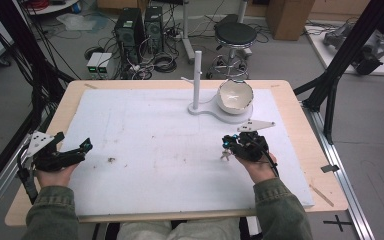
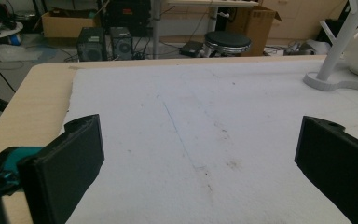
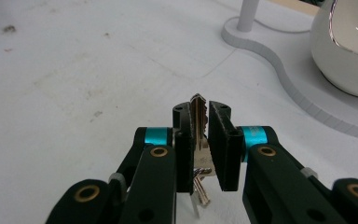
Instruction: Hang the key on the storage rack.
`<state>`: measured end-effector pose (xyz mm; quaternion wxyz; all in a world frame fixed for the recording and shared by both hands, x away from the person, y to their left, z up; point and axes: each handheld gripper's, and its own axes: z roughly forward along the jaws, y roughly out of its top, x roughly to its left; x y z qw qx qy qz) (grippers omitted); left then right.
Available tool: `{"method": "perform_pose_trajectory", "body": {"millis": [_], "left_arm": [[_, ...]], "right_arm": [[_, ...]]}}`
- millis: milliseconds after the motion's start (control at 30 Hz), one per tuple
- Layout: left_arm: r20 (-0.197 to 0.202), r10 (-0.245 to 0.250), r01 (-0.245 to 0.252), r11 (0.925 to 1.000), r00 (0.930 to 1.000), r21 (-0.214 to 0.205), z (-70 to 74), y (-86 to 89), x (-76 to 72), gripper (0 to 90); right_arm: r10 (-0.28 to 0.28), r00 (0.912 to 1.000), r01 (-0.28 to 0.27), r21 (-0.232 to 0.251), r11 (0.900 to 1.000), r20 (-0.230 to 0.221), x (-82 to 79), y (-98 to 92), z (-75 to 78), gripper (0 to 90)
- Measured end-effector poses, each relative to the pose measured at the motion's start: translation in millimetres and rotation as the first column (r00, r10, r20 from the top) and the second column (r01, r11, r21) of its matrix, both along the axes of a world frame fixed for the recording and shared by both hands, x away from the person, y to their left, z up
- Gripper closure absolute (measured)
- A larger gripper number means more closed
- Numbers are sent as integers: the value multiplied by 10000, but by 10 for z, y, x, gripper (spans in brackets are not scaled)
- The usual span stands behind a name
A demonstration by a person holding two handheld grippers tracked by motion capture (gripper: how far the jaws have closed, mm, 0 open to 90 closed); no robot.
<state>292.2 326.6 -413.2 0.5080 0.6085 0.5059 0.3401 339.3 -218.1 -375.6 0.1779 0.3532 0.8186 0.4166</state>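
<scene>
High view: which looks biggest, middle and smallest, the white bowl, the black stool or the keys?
1. Black stool: it looks about as wide as the bowl though it stands farther off, so first is unsure.
2. White bowl.
3. Keys, tiny, hanging from the right hand-held gripper.

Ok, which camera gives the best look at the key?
The right gripper view: the key stands edge-on, clamped between the right hand-held gripper jaws, with more keys hanging below it. The high view shows it as a small glint under that gripper. The left gripper view looks across the white mat instead.
</scene>
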Motion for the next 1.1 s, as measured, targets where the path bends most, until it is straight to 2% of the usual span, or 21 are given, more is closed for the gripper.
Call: {"method": "perform_pose_trajectory", "body": {"millis": [200,333,633,800,1100], "left_arm": [[9,-8,8,10000,10000,30,1,-2,-3,17],[6,-18,18,10000,10000,42,-1,1,1,17],[7,1,-1,10000,10000,87,-2,-2,2,17],[2,16,-16,10000,10000,92,-5,-10,8,17],[41,-7,6,9999,10000,105,-3,-9,6,18]], "right_arm": [[-21,9999,19,198,9998,112,-4,-8,65,806],[-112,9999,110,436,9990,27,5,-19,85,805],[5,10000,-2,592,9982,-53,57,-9,144,805],[71,9999,-57,976,9952,-144,134,8,234,805],[336,9994,-331,1001,9944,-31,239,109,442,805]]}}
